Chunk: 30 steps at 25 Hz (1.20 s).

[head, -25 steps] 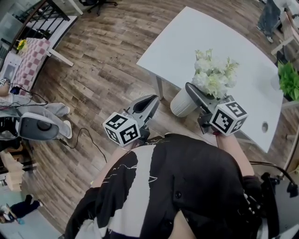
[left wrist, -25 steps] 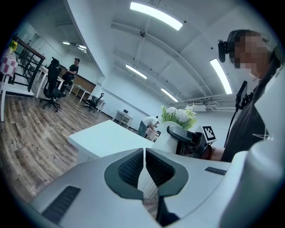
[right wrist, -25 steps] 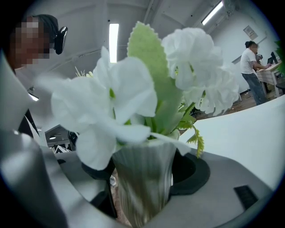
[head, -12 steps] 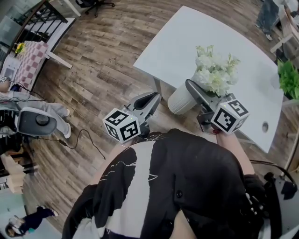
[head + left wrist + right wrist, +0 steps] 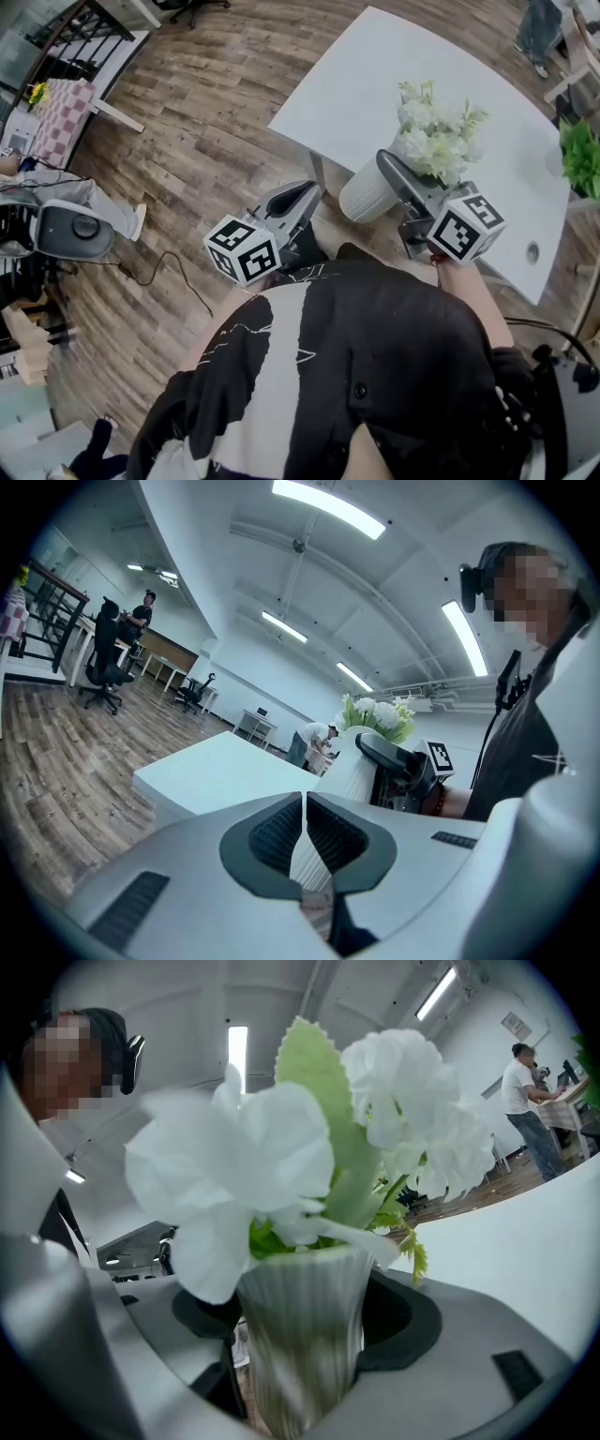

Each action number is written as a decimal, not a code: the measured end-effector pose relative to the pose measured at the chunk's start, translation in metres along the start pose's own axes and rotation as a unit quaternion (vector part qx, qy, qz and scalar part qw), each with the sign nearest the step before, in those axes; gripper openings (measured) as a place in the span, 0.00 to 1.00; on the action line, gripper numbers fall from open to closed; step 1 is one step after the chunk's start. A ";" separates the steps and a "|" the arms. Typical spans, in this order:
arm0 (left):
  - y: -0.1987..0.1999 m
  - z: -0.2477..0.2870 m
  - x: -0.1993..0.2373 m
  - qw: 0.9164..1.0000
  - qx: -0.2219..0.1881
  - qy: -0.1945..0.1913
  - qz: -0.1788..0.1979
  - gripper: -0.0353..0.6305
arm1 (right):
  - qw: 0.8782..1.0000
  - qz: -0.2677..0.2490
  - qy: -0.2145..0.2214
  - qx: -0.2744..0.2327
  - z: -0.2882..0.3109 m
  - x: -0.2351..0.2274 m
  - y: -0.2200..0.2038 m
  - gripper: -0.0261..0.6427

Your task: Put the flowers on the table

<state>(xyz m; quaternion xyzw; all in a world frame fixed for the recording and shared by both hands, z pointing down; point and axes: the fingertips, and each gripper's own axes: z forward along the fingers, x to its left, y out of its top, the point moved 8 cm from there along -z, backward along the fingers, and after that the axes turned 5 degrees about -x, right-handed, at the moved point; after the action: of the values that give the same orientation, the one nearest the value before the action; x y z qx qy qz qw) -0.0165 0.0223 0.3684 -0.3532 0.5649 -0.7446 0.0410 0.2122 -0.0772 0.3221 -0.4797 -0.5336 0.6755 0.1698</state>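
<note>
Edged slightly toward the tabletop (image 5: 375, 84), the vase of flowers (image 5: 367, 195) hung upright off its near edge, clamped in the right gripper (image 5: 387, 178), best lowered flat well inside; left gripper (image 5: 298, 199) closed, empty.

I record a wood-plank floor (image 5: 216, 103) across the head view. At its left edge stands a rounded grey-and-white device (image 5: 73, 230), with a black cable (image 5: 185, 281) lying on the boards near it. Further up I note a pink checked cloth (image 5: 58, 117) beside a black railing (image 5: 89, 33). A green plant (image 5: 583, 159) shows at the right edge; I cannot make out its pot.

In the left gripper view I see long ceiling light strips (image 5: 328, 508), an office chair (image 5: 101, 679), a seated person (image 5: 111, 621) and a stooping person (image 5: 314, 738). The right gripper view shows a standing person in a white shirt (image 5: 525, 1101).
</note>
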 end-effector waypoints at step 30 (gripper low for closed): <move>0.056 0.044 0.114 0.998 0.034 -0.044 -0.030 0.09 | 0.998 0.009 -0.051 -0.025 0.110 -0.016 0.019 0.57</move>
<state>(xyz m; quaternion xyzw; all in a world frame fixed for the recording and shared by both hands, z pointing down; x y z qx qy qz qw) -0.0957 -0.0857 0.3790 -0.4011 0.5262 -0.7477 0.0555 0.1340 -0.1572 0.3092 -0.4531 -0.5540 0.6873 0.1241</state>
